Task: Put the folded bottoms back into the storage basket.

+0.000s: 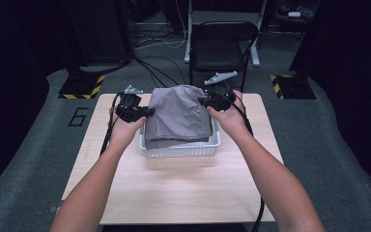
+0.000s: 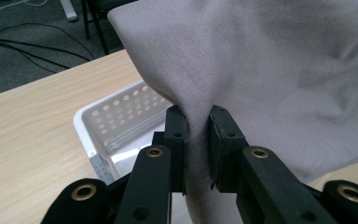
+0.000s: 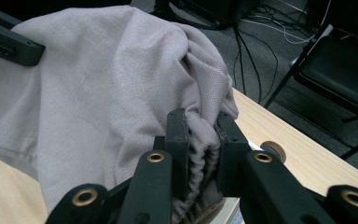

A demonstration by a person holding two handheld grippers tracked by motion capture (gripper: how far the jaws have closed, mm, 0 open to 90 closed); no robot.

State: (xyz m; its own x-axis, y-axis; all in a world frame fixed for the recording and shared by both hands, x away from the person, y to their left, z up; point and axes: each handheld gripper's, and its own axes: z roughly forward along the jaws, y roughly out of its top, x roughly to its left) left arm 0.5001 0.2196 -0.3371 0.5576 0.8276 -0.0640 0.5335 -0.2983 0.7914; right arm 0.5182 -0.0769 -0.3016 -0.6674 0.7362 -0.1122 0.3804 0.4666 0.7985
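Both grippers, left (image 1: 147,111) and right (image 1: 204,102), jaws pinching the cloth (image 1: 181,116), are holding it over the basket (image 1: 181,151); lowering likely comes next.

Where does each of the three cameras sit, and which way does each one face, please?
High view: above the person's side of the table, looking forward and down at the white basket and grey cloth; both forearms, left gripper and right gripper show.
Left gripper view: on the left gripper, looking along its jaws pinching the cloth above the basket.
Right gripper view: on the right gripper, looking along its jaws clamped on bunched cloth.
Shared: all three show the cloth and table.
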